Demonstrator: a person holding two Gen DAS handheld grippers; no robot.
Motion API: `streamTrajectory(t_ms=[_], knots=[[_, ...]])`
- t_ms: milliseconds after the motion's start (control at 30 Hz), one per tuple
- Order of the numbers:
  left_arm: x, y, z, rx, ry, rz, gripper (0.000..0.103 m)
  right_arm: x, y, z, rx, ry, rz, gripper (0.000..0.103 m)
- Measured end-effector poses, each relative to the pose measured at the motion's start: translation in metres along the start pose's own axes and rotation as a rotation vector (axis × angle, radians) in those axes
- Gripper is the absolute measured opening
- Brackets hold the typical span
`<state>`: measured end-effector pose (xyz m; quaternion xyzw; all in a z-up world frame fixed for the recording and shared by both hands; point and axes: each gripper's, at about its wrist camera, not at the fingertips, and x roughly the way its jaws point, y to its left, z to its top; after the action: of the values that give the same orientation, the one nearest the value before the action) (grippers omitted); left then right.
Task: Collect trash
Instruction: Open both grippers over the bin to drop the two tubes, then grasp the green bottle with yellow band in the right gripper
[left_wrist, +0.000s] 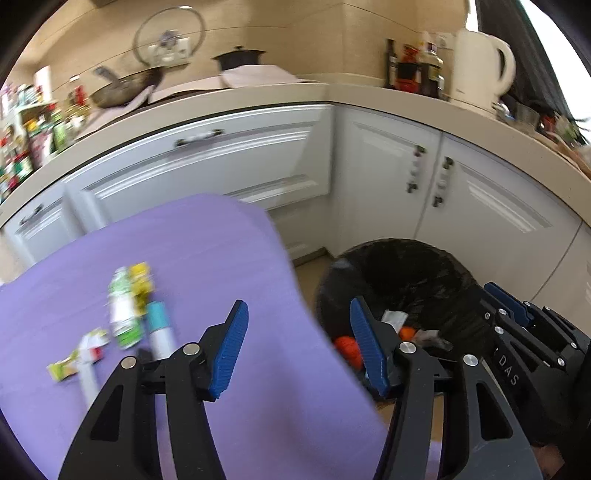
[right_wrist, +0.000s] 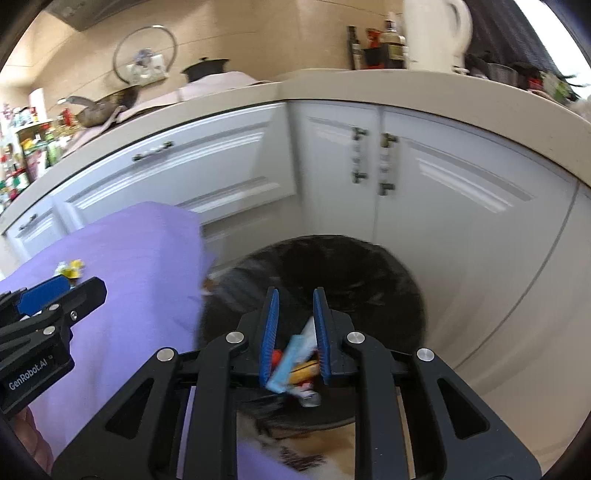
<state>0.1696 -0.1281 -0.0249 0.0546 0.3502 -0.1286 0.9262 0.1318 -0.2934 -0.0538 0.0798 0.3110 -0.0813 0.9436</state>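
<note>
Purple cloth (left_wrist: 207, 258) fills the lower left of the left wrist view, with several wrappers (left_wrist: 125, 314) still lying on it at left centre. The left gripper (left_wrist: 299, 343) stands wide with nothing between its pads, half over the cloth edge and half over the black bin (left_wrist: 402, 273) at lower right. Orange and white scraps lie in the bin. Judging by this, a drop is done or under way, and the next move calls for swinging back left to the wrappers. Blur smears their print, so what they are is unclear.

From the right wrist view, the right gripper (right_wrist: 295, 325) sits at lower centre over the bin (right_wrist: 332, 266), jaws narrow. A light blue wrapper (right_wrist: 291, 362) shows between and below the pads; whether it is pinched or already loose I cannot tell. More litter lies under it. The left gripper (right_wrist: 55, 295) pokes in at far left, cut off by the frame. The bin's near rim is hidden behind the gripper.
</note>
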Motion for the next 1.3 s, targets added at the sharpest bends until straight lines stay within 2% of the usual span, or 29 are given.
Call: streamTrajectory(t_ms=[433,667,967,1300], knots=[[-0.068,0.133,-0.045,-0.157,-0.013,0.249,0.06,-0.021,0.126,-0.01,-0.136,0.027,0.22,0.02],[-0.088,0.2,-0.076,-0.27,0.012,0.362,0.06,-0.026,0.183,-0.023,-0.217,0.056,0.288,0.026],[-0.097,0.248,-0.1,-0.345,0.031,0.421,0.06,-0.012,0.232,-0.041,-0.298,0.14,0.306,0.026],[-0.096,0.254,-0.108,-0.368,0.036,0.404,0.062,0.004,0.249,-0.05,-0.341,0.216,0.278,0.026]])
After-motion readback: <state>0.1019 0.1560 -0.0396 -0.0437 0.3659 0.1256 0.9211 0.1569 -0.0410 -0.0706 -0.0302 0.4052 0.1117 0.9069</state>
